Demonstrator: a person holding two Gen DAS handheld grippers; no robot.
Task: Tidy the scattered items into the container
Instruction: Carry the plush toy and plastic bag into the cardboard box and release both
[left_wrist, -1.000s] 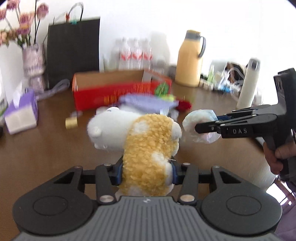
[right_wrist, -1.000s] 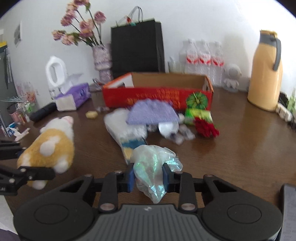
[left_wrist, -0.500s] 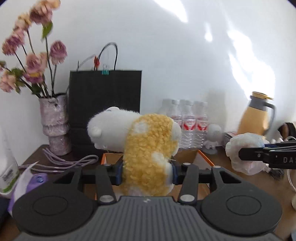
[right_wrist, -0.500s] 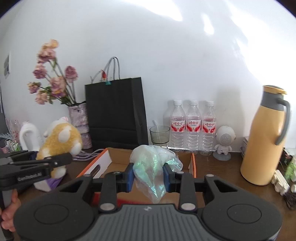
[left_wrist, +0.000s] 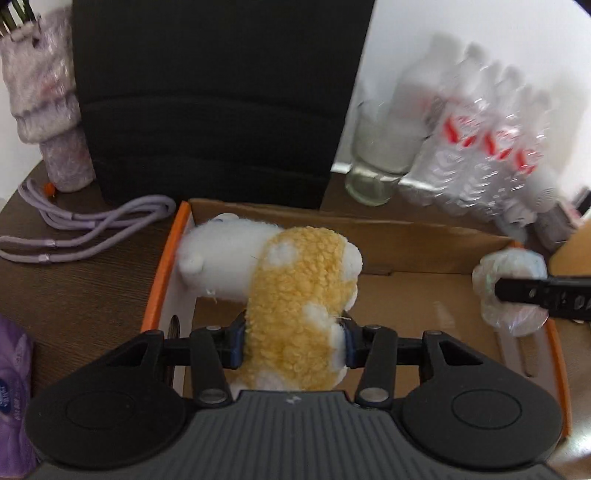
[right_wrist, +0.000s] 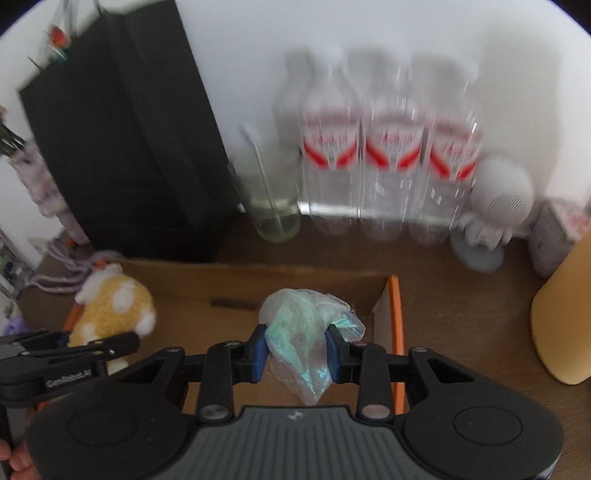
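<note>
The yellow-and-white fleecy plush toy (left_wrist: 295, 291) is clamped at its middle in the left claw (left_wrist: 293, 343) and is held over the left end of the open, orange-rimmed cardboard box (left_wrist: 417, 240). The crumpled iridescent plastic bag (right_wrist: 306, 332) is pinched in the right claw (right_wrist: 295, 350) above the box's right end. The left jaws have just been opening slightly, though the toy is seen between the pads and pressed by them. Each item is best lowered well inside the walls before being let go, with the two claws kept apart. The box floor beneath both loads is hidden by the claw bodies. The water bottles (right_wrist: 388, 147) behind are smeared by motion blur, so their labels cannot be read.
</note>
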